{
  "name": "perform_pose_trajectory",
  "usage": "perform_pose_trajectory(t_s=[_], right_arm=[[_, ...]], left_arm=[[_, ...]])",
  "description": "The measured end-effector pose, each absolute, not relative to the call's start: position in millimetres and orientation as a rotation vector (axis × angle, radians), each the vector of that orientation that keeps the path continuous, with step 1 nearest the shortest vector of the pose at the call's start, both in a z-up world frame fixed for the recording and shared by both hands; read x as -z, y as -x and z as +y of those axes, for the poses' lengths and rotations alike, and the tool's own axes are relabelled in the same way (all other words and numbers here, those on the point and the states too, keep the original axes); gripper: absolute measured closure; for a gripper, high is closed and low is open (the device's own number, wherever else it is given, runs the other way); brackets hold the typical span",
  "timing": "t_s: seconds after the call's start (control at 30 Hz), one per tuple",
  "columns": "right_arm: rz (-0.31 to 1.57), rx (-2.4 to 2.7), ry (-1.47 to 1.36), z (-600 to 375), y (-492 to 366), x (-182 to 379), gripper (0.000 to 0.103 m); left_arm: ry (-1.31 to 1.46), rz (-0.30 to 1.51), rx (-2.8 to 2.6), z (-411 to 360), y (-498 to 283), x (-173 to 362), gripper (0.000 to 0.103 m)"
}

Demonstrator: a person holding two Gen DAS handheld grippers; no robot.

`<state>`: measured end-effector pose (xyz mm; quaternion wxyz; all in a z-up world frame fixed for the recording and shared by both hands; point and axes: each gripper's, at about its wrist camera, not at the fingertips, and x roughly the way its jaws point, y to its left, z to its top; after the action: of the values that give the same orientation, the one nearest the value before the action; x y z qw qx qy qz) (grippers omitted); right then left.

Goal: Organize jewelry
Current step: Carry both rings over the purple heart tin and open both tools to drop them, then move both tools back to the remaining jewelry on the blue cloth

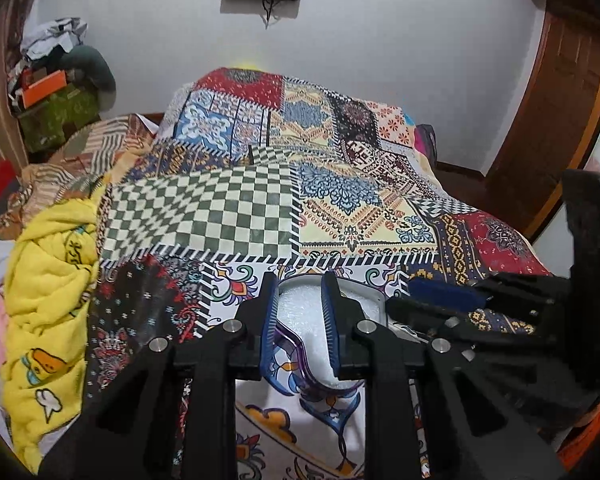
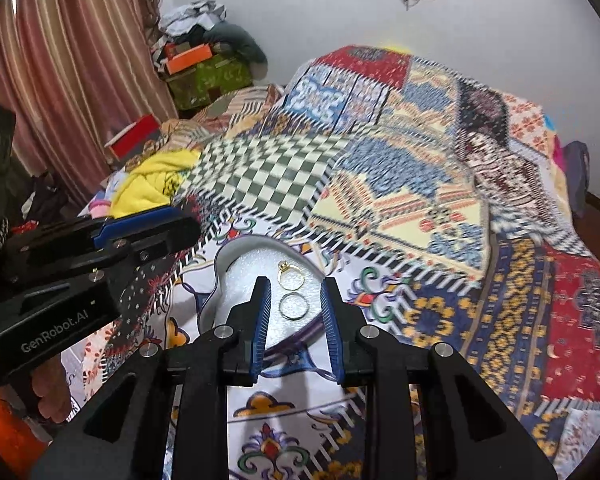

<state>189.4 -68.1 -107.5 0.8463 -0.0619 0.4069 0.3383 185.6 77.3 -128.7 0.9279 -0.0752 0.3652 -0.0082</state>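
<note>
A small clear case [image 2: 219,264] lined with white foam lies on the patchwork quilt [image 2: 400,200]. Two rings rest on the foam: a gold ring with a stone [image 2: 290,276] and a plain ring [image 2: 293,306] just nearer to me. My right gripper [image 2: 295,286] hovers over both rings, its blue-padded jaws a little apart with nothing pressed between them. My left gripper [image 1: 298,284] stands over the same case [image 1: 371,295], jaws slightly apart above bare foam, gripping nothing. Each gripper shows beside the other: the right gripper [image 1: 404,294] and the left gripper [image 2: 188,220].
A yellow towel [image 1: 48,300] is bunched at the quilt's left edge. Boxes and clothes [image 1: 52,92] pile up in the far left corner by a striped curtain [image 2: 80,60]. A wooden door [image 1: 552,128] stands at right. A hand [image 2: 48,392] holds the left gripper's handle.
</note>
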Motion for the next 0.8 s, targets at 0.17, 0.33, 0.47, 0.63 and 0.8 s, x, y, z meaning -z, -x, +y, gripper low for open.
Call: perform_pose_trajectory(t_s=[0.17,0.33,0.47,0.63,0.8], right_arm=[[0.81,-0.668,0.109,-92,-178,86,0.08],[0.782,-0.633,0.1,-109,-165,72,0.08],[0.777,-0.602,0.093,-125,-154,69,0.08],[0.794,-0.568,0.085,-144,-142,73,0.08],[0.822,-0.528,0.084,-163,-134,83,0.08]], left_arm=[[0.129,0.725,0.01,69,-170,115,0.075],[0.119,0.715,0.022,59,-154,105,0.074],[0.112,0.723,0.033,50,-141,102,0.073],[0.117,0.751,0.055,38,-132,108,0.073],[0.121,0.793,0.079,23,-127,117,0.073]])
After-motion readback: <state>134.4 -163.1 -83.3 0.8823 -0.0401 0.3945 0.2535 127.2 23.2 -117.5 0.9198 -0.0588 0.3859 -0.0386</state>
